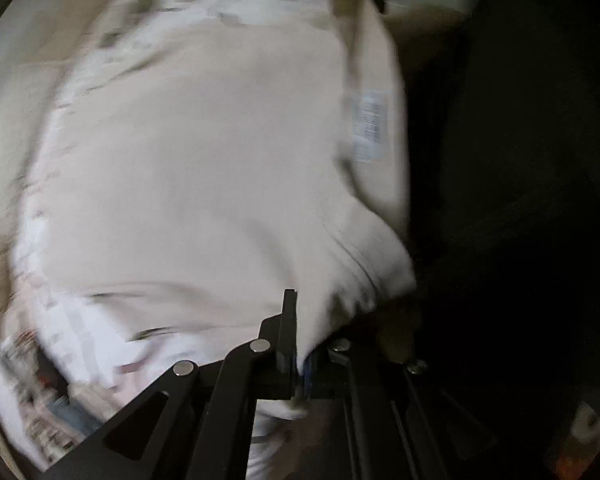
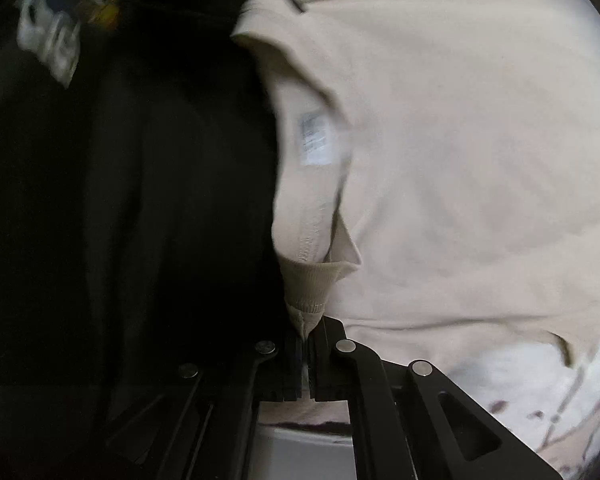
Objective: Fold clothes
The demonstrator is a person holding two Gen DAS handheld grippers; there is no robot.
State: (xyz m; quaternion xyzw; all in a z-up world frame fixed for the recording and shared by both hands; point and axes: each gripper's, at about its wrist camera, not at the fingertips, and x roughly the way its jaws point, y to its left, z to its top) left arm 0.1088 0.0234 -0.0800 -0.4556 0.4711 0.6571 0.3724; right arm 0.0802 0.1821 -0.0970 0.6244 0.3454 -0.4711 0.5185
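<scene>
A cream sweatshirt fills the left wrist view, with a white care label near its neck edge. My left gripper is shut on a bunched edge of the sweatshirt. In the right wrist view the same sweatshirt fills the right half, its label inside the neck. My right gripper is shut on the ribbed collar edge. Both views are blurred by motion.
A white patterned cloth or bedsheet lies under the sweatshirt, and shows in the right wrist view. A dark mass, black clothing or shadow, fills the left of the right wrist view and the right of the left wrist view.
</scene>
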